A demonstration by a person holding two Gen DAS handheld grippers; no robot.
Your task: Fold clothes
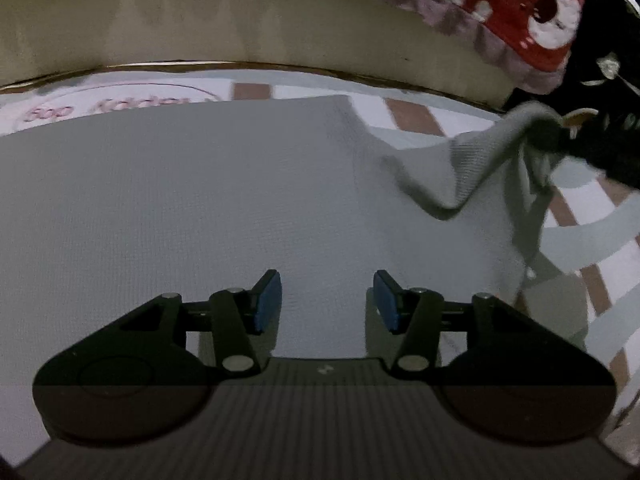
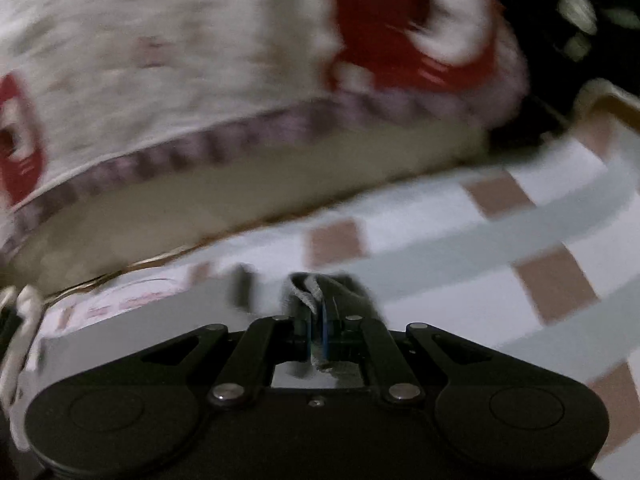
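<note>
pink lettering on bedsheet (image 1: pixel 120 108), illegible

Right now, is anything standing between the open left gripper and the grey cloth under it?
Nothing visible. The left gripper hangs open directly over the flat grey cloth, with only bare fabric between its fingers. The right gripper pinches a lifted corner, off to the side.

I am in a bedroom at home. Beneath me lies a bed with a checked bedsheet (image 1: pixel 416 116) in white, grey and brown, and a frilled pillow (image 2: pixel 200 80) printed with red figures rests on a cream bolster (image 1: pixel 200 28).
</note>
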